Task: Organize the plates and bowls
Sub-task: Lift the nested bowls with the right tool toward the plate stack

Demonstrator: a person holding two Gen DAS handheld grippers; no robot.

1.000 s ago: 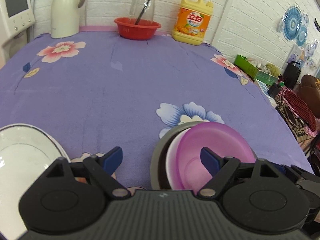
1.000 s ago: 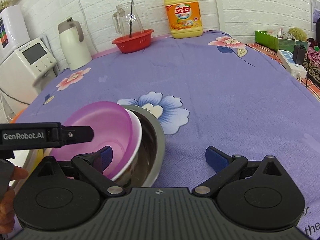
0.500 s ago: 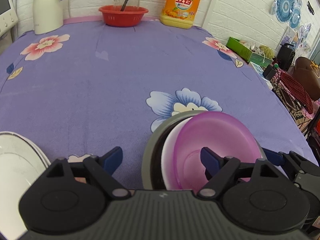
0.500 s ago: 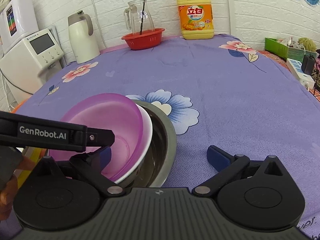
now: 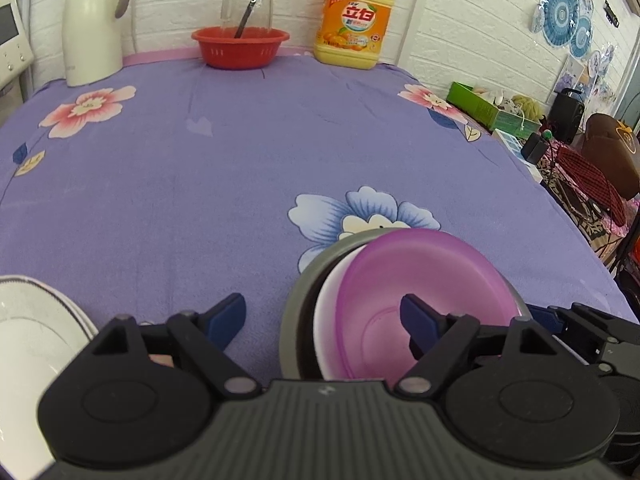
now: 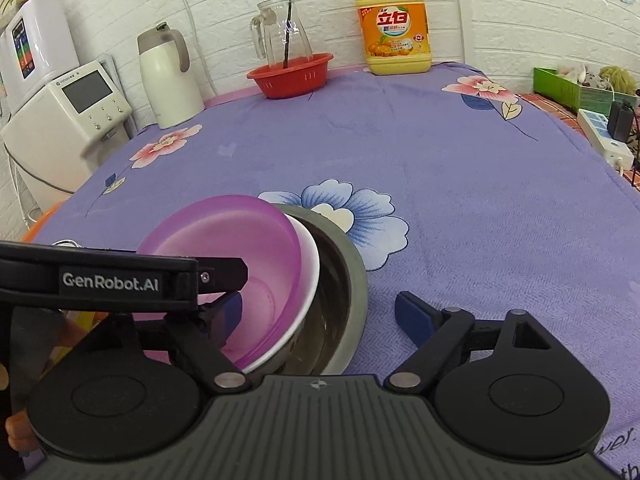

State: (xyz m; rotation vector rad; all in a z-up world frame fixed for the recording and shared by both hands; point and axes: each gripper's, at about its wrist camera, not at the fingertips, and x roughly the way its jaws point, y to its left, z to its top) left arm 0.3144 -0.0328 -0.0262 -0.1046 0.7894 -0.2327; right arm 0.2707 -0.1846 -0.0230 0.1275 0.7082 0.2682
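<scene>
Sitting at the near left edge of the table (image 5: pixel 260 152), a white plate (image 5: pixel 28 332) is showing only partly, just left of the left hand-held gripper (image 5: pixel 324 316). That gripper is hanging wide open with nothing between its blue pads (image 5: pixel 226 316); its right pad is hovering over the pink bowl (image 5: pixel 432 272), though whether it is touching the plastic is hard to tell from this angle. The pink bowl is nesting in a white bowl (image 6: pixel 310 264), which is leaning inside a steel bowl (image 6: pixel 352 272), the whole stack resting on a blue flower print. The right hand-held gripper (image 6: pixel 318 312) is also standing wide open and gripping nothing, its left pad inside the bowls and its right pad over bare cloth.

Trouble could be coming from the tilt: the inner bowls are sitting crooked, so a nudge from either pad could be sliding them out or tipping the steel bowl. The two grippers are crowding the same stack and could be knocking together. The plate near the edge could be getting pushed off.

A soft purple floral cloth is covering the table. Along the far edge a white kettle (image 5: pixel 94 24), a red basket (image 5: pixel 240 46) holding a glass jug (image 6: pixel 284 32), and a yellow detergent bottle (image 5: pixel 352 20) are standing against a white brick wall. Clutter is filling the right side.
</scene>
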